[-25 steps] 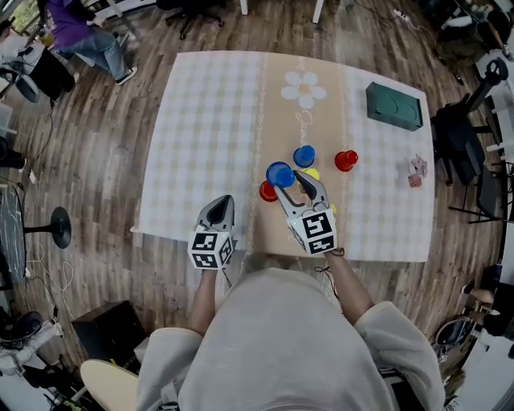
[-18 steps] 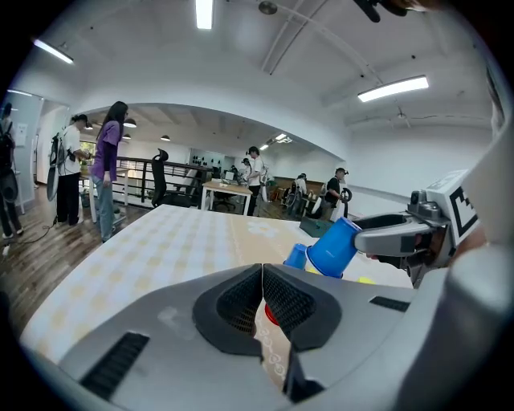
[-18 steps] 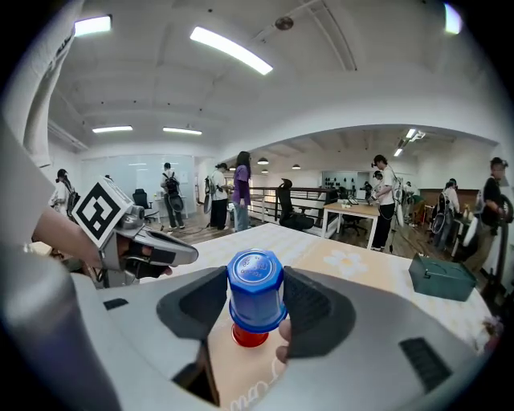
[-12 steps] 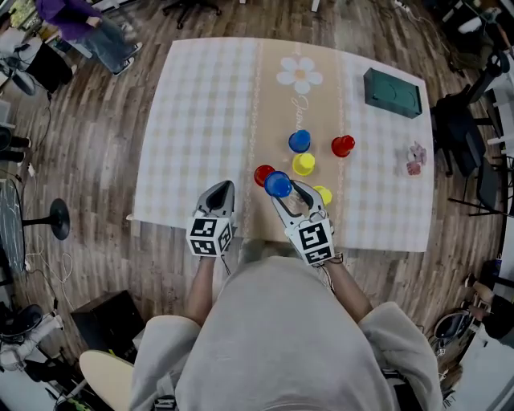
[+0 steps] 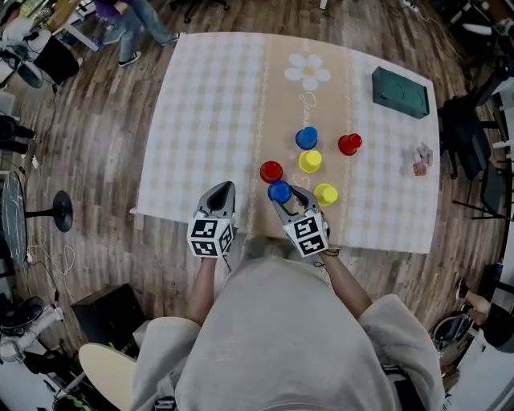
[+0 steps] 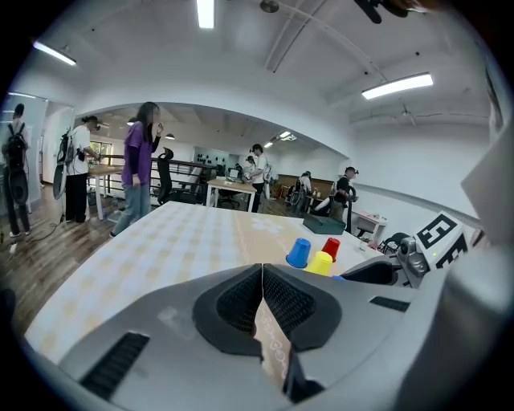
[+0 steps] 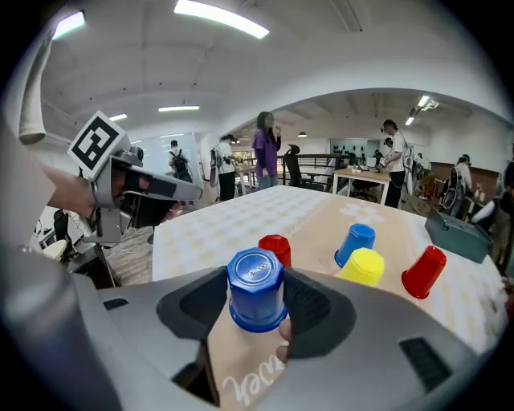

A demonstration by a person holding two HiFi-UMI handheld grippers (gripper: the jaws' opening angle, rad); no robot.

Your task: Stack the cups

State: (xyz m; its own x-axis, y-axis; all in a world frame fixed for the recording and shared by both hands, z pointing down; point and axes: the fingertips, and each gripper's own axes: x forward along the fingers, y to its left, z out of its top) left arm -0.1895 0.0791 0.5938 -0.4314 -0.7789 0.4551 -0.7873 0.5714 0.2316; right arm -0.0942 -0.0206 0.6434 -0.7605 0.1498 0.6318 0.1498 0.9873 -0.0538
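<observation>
Right gripper view | right gripper [image 7: 257,303] jaws pinch blue cup [image 7: 255,285] | left gripper [image 6: 263,299] jaws pressed together | risk: tapered cup slips, topples red cup [image 7: 275,248] at 12 o'clock

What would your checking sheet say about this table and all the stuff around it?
Surface: checked tablecloth, lying flat.
Job's things: six upside-down cups, none stacked: held blue cup, near red cup, far blue cup, middle yellow cup, near yellow cup, far red cup.
Clutter: green box and small pink item, off to the right.
Grippers: left gripper shut, empty; right gripper shut on the held blue cup.
Cables: thin cables on the floor, left.
Surroundings: wood floor, office chairs, a person beyond the table.
</observation>
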